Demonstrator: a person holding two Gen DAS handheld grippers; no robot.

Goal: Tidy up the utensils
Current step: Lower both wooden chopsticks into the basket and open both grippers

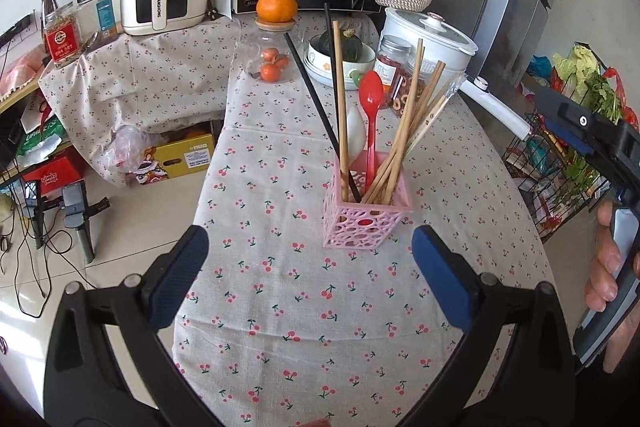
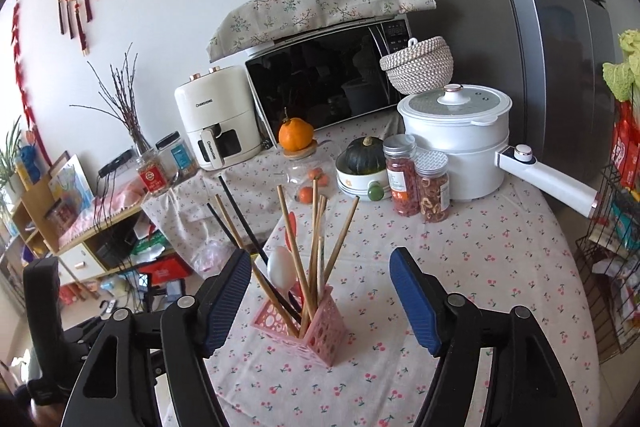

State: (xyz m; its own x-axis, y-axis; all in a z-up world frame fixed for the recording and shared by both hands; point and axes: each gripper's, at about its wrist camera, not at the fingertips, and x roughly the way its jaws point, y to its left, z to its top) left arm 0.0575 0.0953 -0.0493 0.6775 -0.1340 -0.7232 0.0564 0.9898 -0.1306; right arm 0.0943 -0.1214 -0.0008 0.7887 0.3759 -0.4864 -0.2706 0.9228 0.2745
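So the pink perforated plastic utensil basket (image 1: 366,217) sits upright on the cherry-print tablecloth (image 1: 280,307), pretty much dead centre of the left wrist view, and it's stuffed: a bunch of wooden chopsticks (image 1: 404,131) fanning toward 1 o'clock, two black chopsticks (image 1: 316,99) leaning toward 11, a red plastic spoon (image 1: 371,99) and a white spoon (image 1: 356,131) behind it. The left gripper (image 1: 310,249) hangs just short of the basket, fingers spread wide, nothing between them. The right gripper (image 2: 320,281) is also spread wide, with the basket and its chopsticks sitting between its blue pads (image 2: 416,303) in view, not touching. At 1 o'clock there's a white electric pot (image 2: 456,139).
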